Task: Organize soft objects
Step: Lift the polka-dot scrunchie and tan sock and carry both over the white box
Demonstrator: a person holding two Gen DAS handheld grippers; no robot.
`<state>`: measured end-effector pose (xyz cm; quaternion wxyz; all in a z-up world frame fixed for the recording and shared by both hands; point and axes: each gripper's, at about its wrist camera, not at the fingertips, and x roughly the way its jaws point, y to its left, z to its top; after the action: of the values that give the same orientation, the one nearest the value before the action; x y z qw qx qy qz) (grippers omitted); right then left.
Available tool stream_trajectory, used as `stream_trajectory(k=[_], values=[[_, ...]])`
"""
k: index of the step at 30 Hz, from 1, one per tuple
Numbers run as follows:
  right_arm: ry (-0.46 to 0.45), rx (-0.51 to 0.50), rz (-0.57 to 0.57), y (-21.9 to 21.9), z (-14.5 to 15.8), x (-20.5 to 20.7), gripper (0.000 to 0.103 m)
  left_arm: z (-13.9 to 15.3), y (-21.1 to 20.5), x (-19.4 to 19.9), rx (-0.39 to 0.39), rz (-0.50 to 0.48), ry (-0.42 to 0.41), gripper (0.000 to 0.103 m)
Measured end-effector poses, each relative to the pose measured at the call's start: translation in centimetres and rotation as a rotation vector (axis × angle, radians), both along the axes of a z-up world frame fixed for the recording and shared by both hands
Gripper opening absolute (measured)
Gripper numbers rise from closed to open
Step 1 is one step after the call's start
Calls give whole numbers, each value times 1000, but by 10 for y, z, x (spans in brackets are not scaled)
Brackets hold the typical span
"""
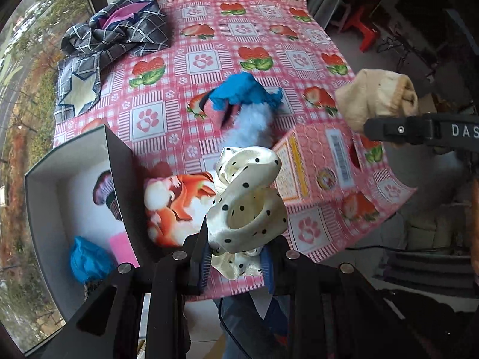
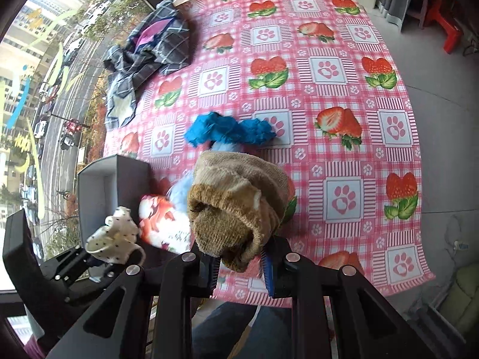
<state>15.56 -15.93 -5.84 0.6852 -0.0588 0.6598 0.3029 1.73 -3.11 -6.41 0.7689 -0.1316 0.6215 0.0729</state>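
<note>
My left gripper (image 1: 236, 257) is shut on a white satin scrunchie with black dots (image 1: 248, 200), held above the table's near edge; it also shows in the right wrist view (image 2: 113, 239). My right gripper (image 2: 239, 264) is shut on a tan knitted sock (image 2: 236, 203), seen at the right of the left wrist view (image 1: 374, 98). A grey open box (image 1: 42, 206) at the near left holds a blue cloth (image 1: 86, 260), a pink item (image 1: 119, 245) and a patterned piece (image 1: 106, 191). A blue cloth (image 1: 242, 89) on a pale fluffy item (image 1: 254, 125) lies mid-table.
A pink carton (image 1: 317, 161) and an orange-and-white printed soft item (image 1: 173, 206) lie near the front edge. A dark checked cloth (image 1: 116, 36) is heaped at the far left by the window. The strawberry tablecloth (image 2: 344, 95) covers the table. A red stool (image 2: 446, 27) stands beyond.
</note>
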Motion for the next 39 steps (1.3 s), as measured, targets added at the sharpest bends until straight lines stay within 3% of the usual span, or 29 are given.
stream_trajectory(k=[10, 39], values=[[7, 15, 35, 15, 4, -44, 25, 16, 10, -21, 18, 36, -53, 31], [5, -4, 209, 97, 6, -88, 25, 32, 85, -81, 29, 252, -113, 31]])
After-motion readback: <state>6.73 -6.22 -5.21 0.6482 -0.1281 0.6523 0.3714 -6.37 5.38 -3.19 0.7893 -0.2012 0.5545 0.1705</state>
